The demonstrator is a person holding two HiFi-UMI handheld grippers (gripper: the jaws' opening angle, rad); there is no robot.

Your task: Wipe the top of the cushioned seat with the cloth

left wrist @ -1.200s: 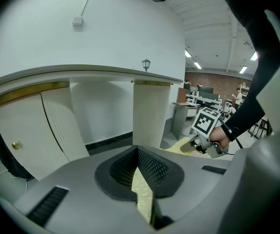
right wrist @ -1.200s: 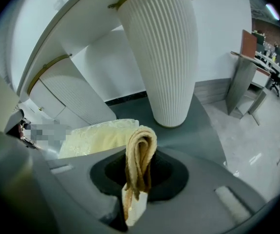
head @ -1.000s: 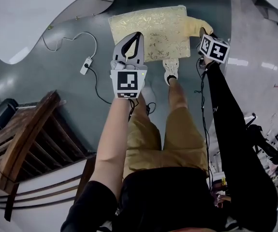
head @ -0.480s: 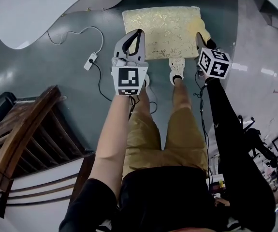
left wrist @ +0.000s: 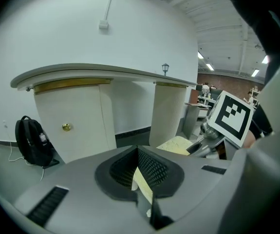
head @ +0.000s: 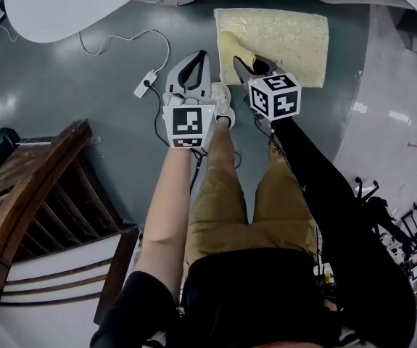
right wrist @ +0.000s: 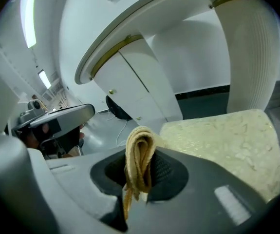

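While the cushioned seat (head: 288,38) sits on the floor (head: 85,93) ahead of my feet, its pale patterned top bare, I judge the wipe is only starting. To do it well, I should press the cloth flat and pull long overlapping strokes from the left edge to the right edge, corners included. One container shows, a black backpack (left wrist: 31,143) against the cabinet, and what is in it is hidden. My left gripper (head: 199,60) hovers over the floor just left of the seat. Its jaws are drawn together, with a pale sliver in the slit that I cannot identify. My right gripper (head: 246,67) reaches over the seat's left edge, clamped on the folded yellow cloth (right wrist: 140,152). I cannot tell whether the cloth touches the cushion.
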